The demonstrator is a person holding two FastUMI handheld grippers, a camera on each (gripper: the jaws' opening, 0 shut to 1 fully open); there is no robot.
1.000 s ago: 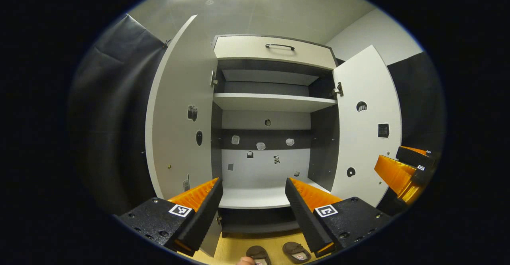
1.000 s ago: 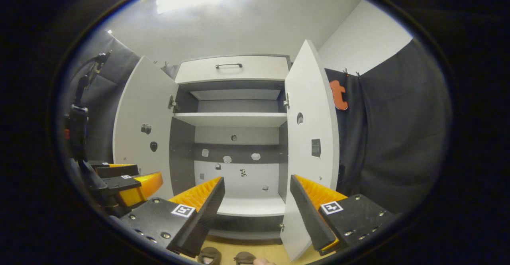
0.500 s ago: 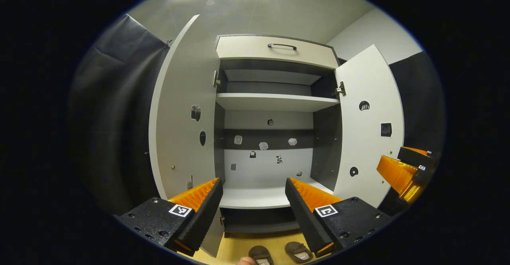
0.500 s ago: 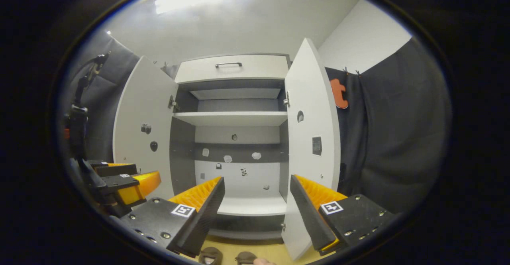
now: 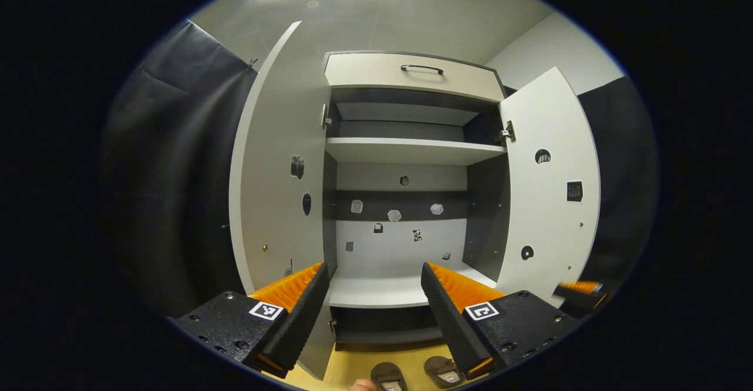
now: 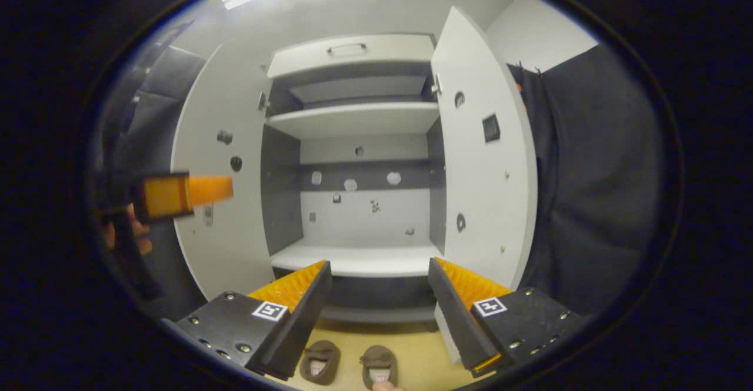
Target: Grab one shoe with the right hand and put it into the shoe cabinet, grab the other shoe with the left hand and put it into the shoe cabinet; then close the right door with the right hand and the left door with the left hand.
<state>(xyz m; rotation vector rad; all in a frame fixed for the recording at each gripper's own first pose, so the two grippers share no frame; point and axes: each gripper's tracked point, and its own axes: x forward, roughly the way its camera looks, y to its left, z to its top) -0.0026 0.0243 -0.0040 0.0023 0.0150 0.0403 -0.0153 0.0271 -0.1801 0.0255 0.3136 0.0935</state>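
Observation:
Two brown shoes stand side by side on the wooden floor before the cabinet: one [image 6: 320,361] on the left, the other [image 6: 379,366] on the right; in the left gripper view they are the left shoe [image 5: 387,376] and the right shoe [image 5: 442,370]. The shoe cabinet [image 6: 353,259] stands with both doors open: left door [image 6: 220,161], right door [image 6: 485,161]. My right gripper [image 6: 379,300] is open, above the shoes and tilted down toward them. My left gripper [image 5: 373,297] is open and faces the cabinet's lower shelf [image 5: 382,291]. The left gripper [image 6: 176,194] also shows blurred at left.
A drawer with a dark handle [image 5: 422,69] tops the cabinet, with an upper shelf [image 5: 412,151] beneath. Black cloth [image 6: 588,191] hangs on both sides. A fingertip [image 6: 385,386] shows at the bottom edge near the shoes. The right gripper's tip [image 5: 579,288] appears at the lower right.
My right gripper has tipped downward, so the shoes now show more fully below it. The left gripper view shifted slightly left. Both stay open.

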